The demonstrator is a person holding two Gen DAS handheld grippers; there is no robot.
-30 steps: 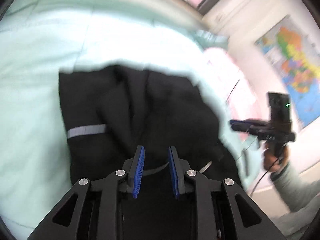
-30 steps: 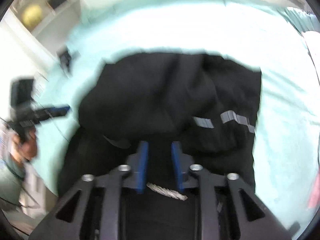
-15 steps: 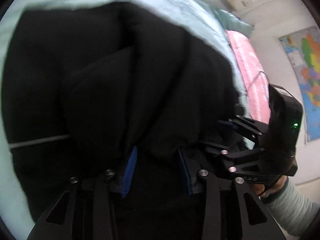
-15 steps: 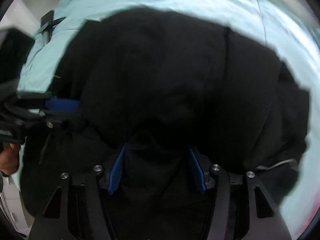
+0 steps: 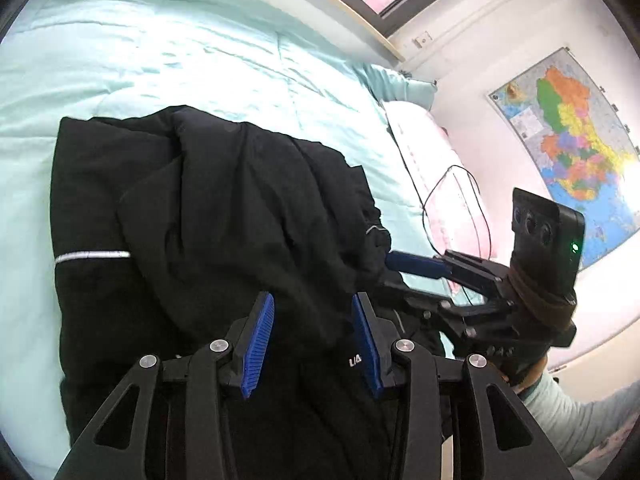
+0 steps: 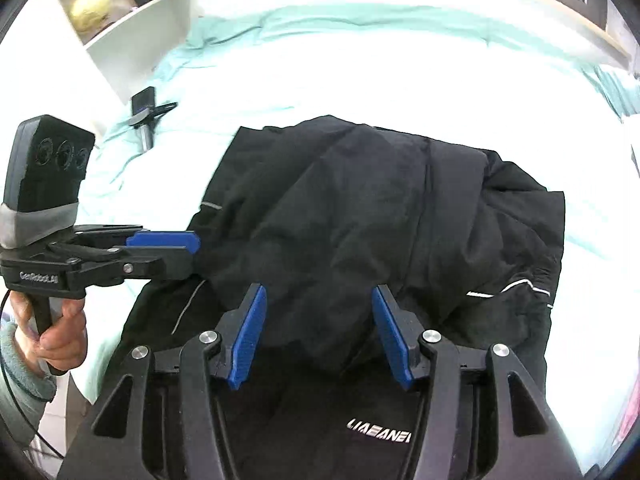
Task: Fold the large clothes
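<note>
A large black jacket with thin reflective stripes lies bunched and partly folded on a mint green bedspread; it also shows in the right wrist view. My left gripper is open and empty, just above the near fold of the jacket. My right gripper is open and empty, over the near fold above the white logo. Each gripper shows in the other's view: the right one at the jacket's right edge, the left one at its left edge.
A pink pillow with a black cable lies at the bed's right end, below a wall map. A white shelf stands at the far left. A small black device lies on the bedspread.
Both grippers have let go of the jacket and pulled back and up. The jacket fold they carried now lies on the bed. Both jaws stand wider.
</note>
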